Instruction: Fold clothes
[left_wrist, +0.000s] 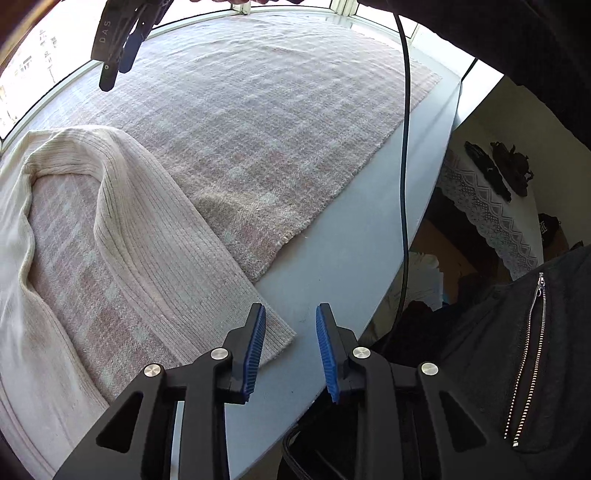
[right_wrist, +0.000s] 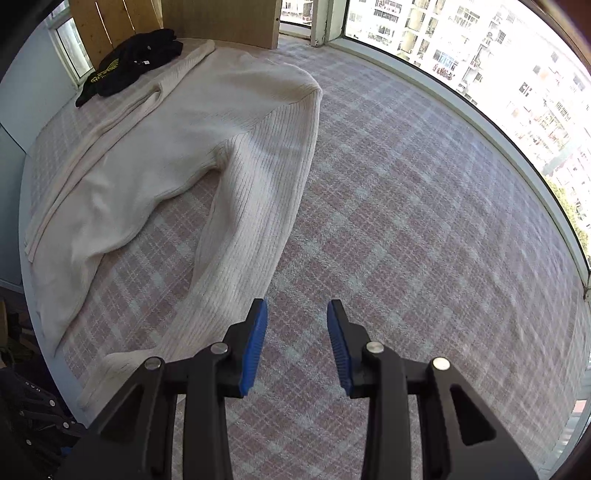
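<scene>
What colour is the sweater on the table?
Cream, ribbed sweater; right wrist view shows it best.

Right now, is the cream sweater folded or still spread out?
Mostly spread. The cream sweater lies flat on the plaid cloth, one sleeve stretched toward the table edge; no tidy fold shows.

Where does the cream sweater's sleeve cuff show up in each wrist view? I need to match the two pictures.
Left wrist: the sleeve cuff lies bottom centre, right beside the left gripper, overhanging the blanket's edge onto the grey table.
Right wrist: the same cuff lies lower left, left of the right gripper.
Shared landmark: the pink plaid blanket under the sweater.
</scene>
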